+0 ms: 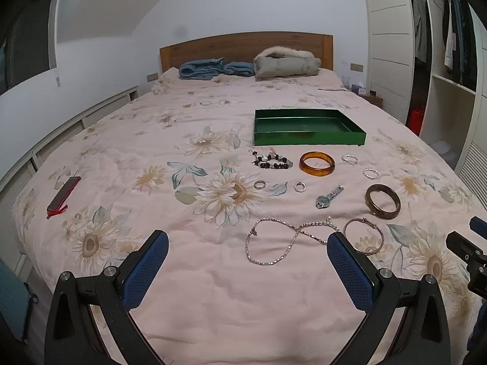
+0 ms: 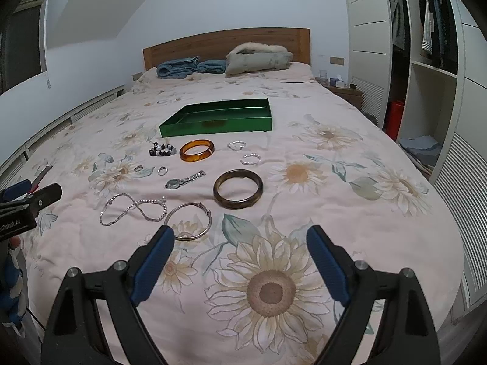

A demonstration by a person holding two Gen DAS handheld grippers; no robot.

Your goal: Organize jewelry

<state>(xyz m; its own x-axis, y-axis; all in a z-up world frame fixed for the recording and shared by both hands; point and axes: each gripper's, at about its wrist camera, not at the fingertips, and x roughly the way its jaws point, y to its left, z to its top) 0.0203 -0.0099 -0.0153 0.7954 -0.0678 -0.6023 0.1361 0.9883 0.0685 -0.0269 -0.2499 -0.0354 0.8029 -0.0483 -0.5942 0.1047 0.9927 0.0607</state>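
Note:
An empty green tray (image 1: 307,138) (image 2: 213,129) sits mid-bed. In front of it lie a beaded bracelet (image 1: 271,161) (image 2: 162,149), an amber bangle (image 1: 317,164) (image 2: 196,150), a dark bangle (image 1: 382,201) (image 2: 238,189), a watch (image 1: 328,197) (image 2: 184,180), a silver chain necklace (image 1: 283,241) (image 2: 134,208), a thin silver bangle (image 1: 363,235) (image 2: 188,220) and several small silver rings. My left gripper (image 1: 246,237) is open and empty just short of the necklace. My right gripper (image 2: 240,232) is open and empty, near the thin silver bangle.
The bed has a pink floral quilt (image 1: 213,289). A red-trimmed flat case (image 1: 63,196) lies at the left. Folded blue cloth (image 1: 213,68) and a fur-trimmed coat (image 1: 286,62) lie by the headboard. An open wardrobe (image 2: 426,60) stands at the right.

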